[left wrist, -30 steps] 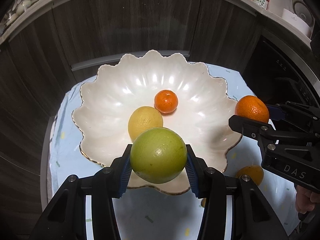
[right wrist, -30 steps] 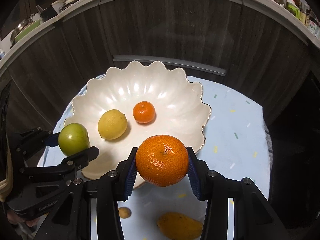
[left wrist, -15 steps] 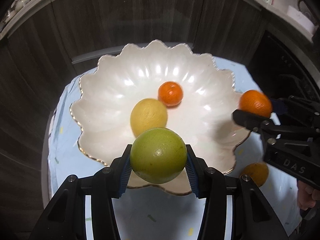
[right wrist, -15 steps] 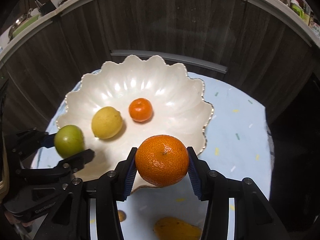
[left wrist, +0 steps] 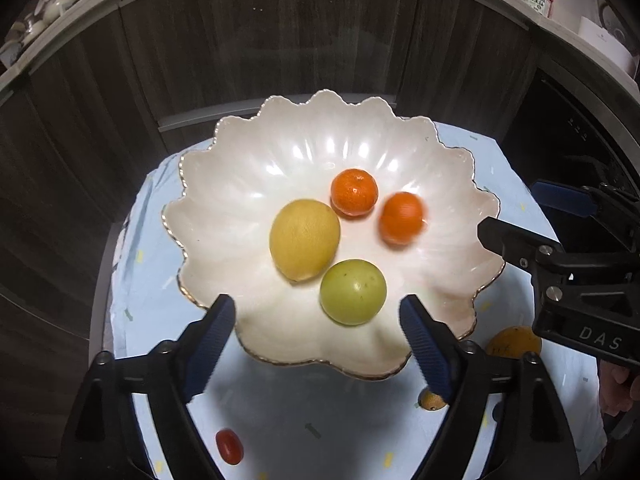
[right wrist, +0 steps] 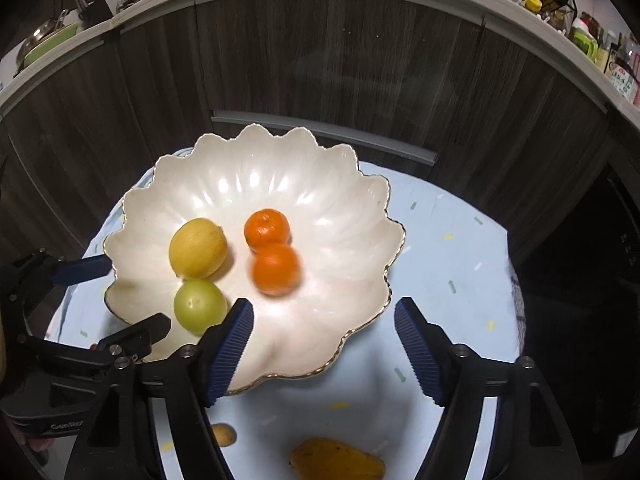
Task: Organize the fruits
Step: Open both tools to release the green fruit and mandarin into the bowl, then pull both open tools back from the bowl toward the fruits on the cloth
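Note:
A white scalloped bowl (left wrist: 248, 184) (right wrist: 344, 216) sits on a pale blue table. Inside it lie a yellow lemon (left wrist: 304, 239) (right wrist: 197, 247), a small tangerine (left wrist: 354, 192) (right wrist: 267, 227), a motion-blurred orange (left wrist: 401, 218) (right wrist: 276, 269) and a green fruit (left wrist: 353, 292) (right wrist: 199, 305). My left gripper (left wrist: 318, 340) hovers over the bowl's near rim, its jaws opening with nothing between them. My right gripper (right wrist: 324, 344) hangs over the bowl's near right rim, its jaws opening too, nothing between its pads. Each gripper shows in the other's view, the left gripper (right wrist: 108, 300) at left, the right gripper (left wrist: 516, 220) at right.
On the cloth near me lie a cherry tomato (left wrist: 229, 446), a small brownish fruit (left wrist: 432, 400) (right wrist: 223, 434) and a yellow-orange mango-like fruit (left wrist: 514, 342) (right wrist: 338, 460). Dark wood cabinets (left wrist: 280, 40) stand behind the table, with a cluttered counter above.
Both grippers opened. The green fruit dropped from the left one into the bowl beside the lemon, and the orange dropped from the right one and rolls beside the tangerine.

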{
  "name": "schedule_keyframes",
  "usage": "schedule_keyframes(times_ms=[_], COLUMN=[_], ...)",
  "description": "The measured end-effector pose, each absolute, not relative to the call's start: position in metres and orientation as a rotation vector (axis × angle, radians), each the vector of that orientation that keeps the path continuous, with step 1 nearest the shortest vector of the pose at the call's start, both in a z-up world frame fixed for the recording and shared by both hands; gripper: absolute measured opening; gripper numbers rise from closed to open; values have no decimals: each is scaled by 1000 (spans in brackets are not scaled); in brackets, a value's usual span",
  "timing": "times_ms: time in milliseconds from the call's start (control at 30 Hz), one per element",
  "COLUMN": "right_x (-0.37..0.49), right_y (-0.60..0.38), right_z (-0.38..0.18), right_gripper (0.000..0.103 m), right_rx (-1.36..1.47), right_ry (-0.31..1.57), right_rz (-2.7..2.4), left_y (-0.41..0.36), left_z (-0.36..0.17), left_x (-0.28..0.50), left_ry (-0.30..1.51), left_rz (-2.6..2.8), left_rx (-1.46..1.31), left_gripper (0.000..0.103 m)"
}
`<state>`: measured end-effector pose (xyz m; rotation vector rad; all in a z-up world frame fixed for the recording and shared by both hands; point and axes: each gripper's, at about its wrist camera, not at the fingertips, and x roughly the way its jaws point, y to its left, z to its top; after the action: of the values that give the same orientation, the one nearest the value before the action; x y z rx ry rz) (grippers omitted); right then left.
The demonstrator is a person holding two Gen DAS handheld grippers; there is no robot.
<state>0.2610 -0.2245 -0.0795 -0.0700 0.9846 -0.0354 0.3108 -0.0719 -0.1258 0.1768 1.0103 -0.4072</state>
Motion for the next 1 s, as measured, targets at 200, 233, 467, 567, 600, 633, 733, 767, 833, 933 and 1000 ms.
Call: schedule_keyframes(times_ms=[200,233,467,567,600,633,733,767,833,933,1000], right_x=[256,255,242,237,236,234,229,227,223,219,213], right_y=[-222,-222,-221,-220,-220,-220,-220,-220,-220,-220,-220], right_z=[-72,-71,-65,-63,-62,-61,-58,-58,-56,-53,-50], right_gripper=[81,81,81,81,81,81,81,81,81,81,81], right_rx=[-54,-50,4,16,21,31,52,55,63,73,80], right_ry=[966,964,959,959,960,962,956,954,952,949,940], right_rz=[-54,-57,-51,-52,-51,-50,-54,-57,-61,-67,-74], left_y=[-66,-64,-58,-56,-56,-55,-54,-53,-52,-49,-48], left_z=[-115,-113,-102,-98,-97,-96,-92,-91,-88,-84,-81], left_x=[305,304,293,288,286,285,280,279,275,269,265], left_ry=[976,969,949,942,939,937,932,930,926,918,916], left_rz=[-370,-361,-334,-326,-322,-318,-310,-306,-297,-286,-282], left_rx=[184,183,181,183,184,183,179,179,178,170,165], left_gripper=[96,97,99,99,99,99,99,99,99,99,99])
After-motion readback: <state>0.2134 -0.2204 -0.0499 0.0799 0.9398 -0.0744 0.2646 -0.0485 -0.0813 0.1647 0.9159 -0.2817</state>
